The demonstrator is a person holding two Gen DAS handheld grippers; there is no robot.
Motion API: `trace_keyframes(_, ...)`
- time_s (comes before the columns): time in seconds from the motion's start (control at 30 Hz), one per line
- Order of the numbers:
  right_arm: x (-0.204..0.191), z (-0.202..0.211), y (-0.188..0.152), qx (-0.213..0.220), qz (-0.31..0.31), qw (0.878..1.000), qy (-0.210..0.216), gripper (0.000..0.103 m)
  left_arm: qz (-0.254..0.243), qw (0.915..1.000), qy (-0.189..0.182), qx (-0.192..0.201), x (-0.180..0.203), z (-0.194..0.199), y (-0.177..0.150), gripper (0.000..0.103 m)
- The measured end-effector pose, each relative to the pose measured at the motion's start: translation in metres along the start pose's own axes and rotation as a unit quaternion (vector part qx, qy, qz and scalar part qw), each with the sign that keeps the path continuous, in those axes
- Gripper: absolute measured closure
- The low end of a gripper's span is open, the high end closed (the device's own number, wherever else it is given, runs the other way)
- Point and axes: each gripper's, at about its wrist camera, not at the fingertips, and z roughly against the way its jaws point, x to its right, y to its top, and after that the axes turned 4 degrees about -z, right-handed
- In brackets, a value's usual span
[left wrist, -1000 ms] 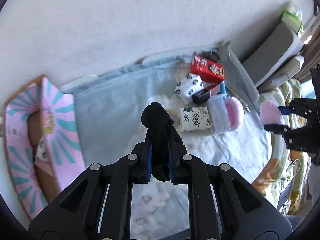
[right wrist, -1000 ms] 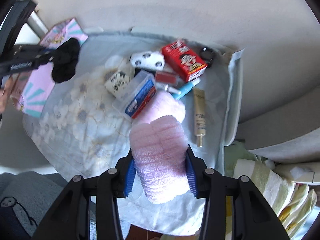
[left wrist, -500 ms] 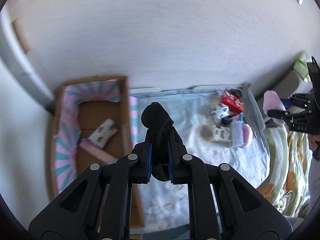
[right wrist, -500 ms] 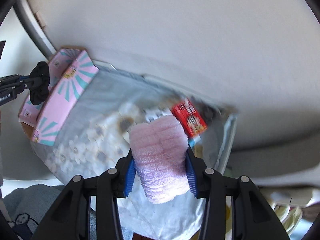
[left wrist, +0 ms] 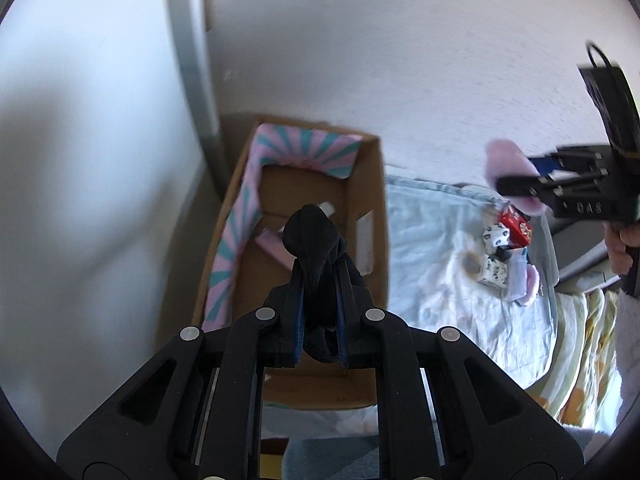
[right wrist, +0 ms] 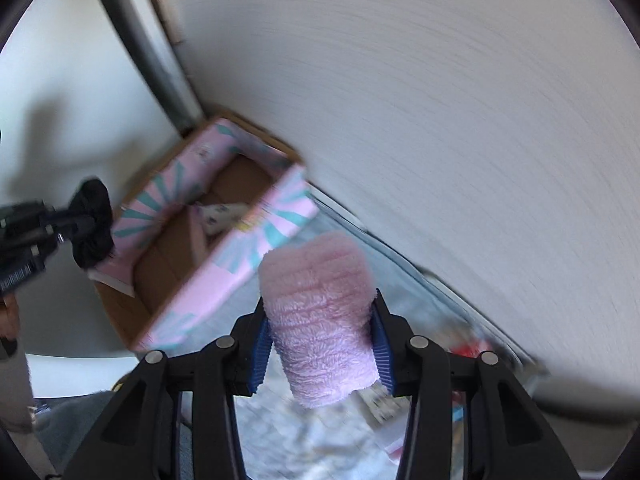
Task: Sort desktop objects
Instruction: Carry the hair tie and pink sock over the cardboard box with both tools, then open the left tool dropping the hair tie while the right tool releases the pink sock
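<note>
My left gripper (left wrist: 318, 280) is shut on a black cloth bundle (left wrist: 314, 240) and holds it above the open cardboard box with pink and teal flaps (left wrist: 362, 184). My right gripper (right wrist: 318, 324) is shut on a fluffy pink towel roll (right wrist: 320, 312), held in the air over the bed, right of the box (right wrist: 240, 248). In the right wrist view the left gripper (right wrist: 60, 220) with the black bundle (right wrist: 92, 220) hangs at the box's left side. In the left wrist view the right gripper (left wrist: 520, 184) with the pink roll (left wrist: 508, 160) is at the right.
The box holds a patterned white pack (right wrist: 218, 212) and a pink item (left wrist: 276, 248). On the light blue floral cloth (left wrist: 432, 240) lie a red box (left wrist: 516, 226), a panda-print pack (left wrist: 496, 236), a tissue pack (left wrist: 494, 272) and another pink towel (left wrist: 530, 284). A white wall stands behind.
Both grippers have swung left toward the box with their loads. The left gripper now hangs over the box's inside; the right gripper has come closer to the box's right wall.
</note>
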Motion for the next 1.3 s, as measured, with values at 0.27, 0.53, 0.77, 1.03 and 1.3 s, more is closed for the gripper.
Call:
trace_keyframes(0.27,-0.076,-0.050,0.056,-0.026,0.068,0.997,0.031,0.062,0.027,0.9993,0.005,-0.025,-0.024,-0.023,-0.027,0.092)
trace_keyframes(0.53,-0.122,-0.107,0.079,-0.075,0.100,0.991,0.043,0.062,0.036,0.9981,-0.008,-0.050,-0.027,-0.049,-0.042,0.092)
trace_keyframes(0.77,-0.138,-0.142,0.075,-0.118,0.128,0.984,0.034,0.062,0.038,0.9970,-0.013,-0.066,-0.027,-0.065,-0.045,0.092)
trace_keyframes(1.03,-0.137,-0.159,0.072,-0.141,0.114,0.983,0.034,0.051,0.029,0.9973,-0.028,-0.062,-0.018,-0.066,-0.044,0.020)
trace_keyframes(1.3,-0.143,-0.164,0.064,-0.160,0.120,0.980,0.016,0.011,0.016,0.9979,-0.011,-0.062,-0.005,-0.068,-0.051,0.000)
